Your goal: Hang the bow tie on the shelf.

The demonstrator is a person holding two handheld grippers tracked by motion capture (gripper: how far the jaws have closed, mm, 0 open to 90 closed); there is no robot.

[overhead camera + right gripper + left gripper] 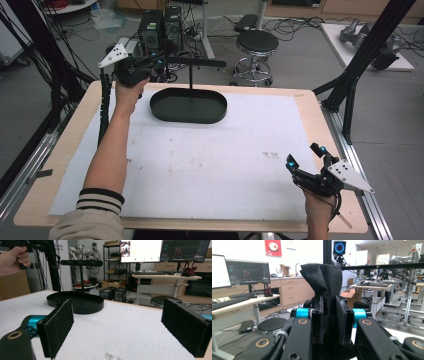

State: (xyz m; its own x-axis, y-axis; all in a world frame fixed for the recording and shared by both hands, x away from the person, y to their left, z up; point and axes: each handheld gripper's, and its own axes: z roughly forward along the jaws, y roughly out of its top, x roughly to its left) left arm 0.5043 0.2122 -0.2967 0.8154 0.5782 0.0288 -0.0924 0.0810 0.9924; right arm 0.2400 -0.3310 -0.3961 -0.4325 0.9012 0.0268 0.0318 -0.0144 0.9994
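Holding a black cloth [325, 277], the left claw [150, 64] is clamped on it, raised by the stand's crossbar [195, 62] above the oval tray [188, 105] at the surface's far edge. Bar runs left-right, perhaps just beyond the cloth. Right claw [306, 156] rests near, jaws apart, empty.

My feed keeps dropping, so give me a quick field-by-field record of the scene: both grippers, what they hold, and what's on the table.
left gripper: raised at the far left corner of the table, jaws shut on a black cloth
right gripper: low over the near right of the table, jaws wide apart, nothing between them
table: light wood, covered by a white mat
stand: black oval tray at the far centre, upright post with a crossbar on top
tray contents: nothing visible inside
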